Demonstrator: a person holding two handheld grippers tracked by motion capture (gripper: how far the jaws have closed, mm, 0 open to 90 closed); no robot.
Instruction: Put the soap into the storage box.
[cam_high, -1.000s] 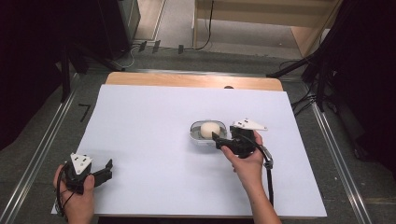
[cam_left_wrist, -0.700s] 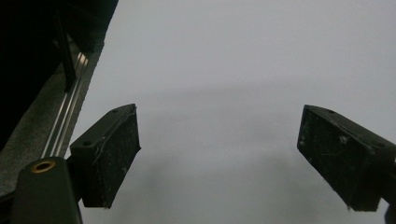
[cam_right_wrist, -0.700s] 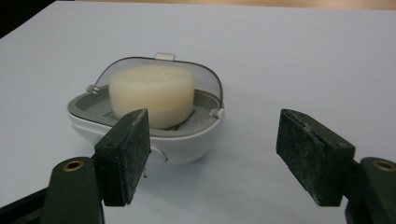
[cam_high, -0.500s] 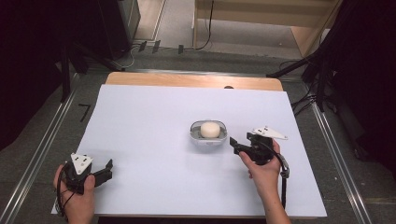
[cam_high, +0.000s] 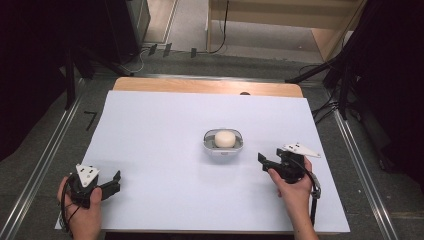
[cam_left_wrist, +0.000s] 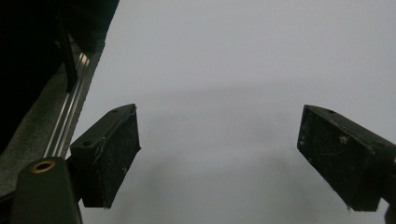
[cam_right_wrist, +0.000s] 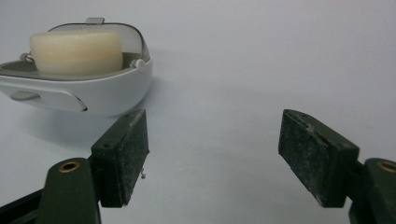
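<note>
White soap bar (cam_high: 225, 138) lying in a grey soap dish (cam_high: 223, 148) at the middle of the white table sheet (cam_high: 165, 125); right gripper (cam_high: 264, 161) near its right, jaws spread and empty; left gripper (cam_high: 116, 181) at the near left corner, jaws likewise spread, well apart.

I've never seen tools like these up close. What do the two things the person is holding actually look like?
Each is a black hand-held gripper with two blocky jaws faced with scuffed dark pads. The left hand-held gripper and the right hand-held gripper each carry a pale grey three-cornered plate on top, and a black cable trails from each. Brass-coloured rivets show near the jaw bases. Forearms are bare; no sleeves visible.
</note>
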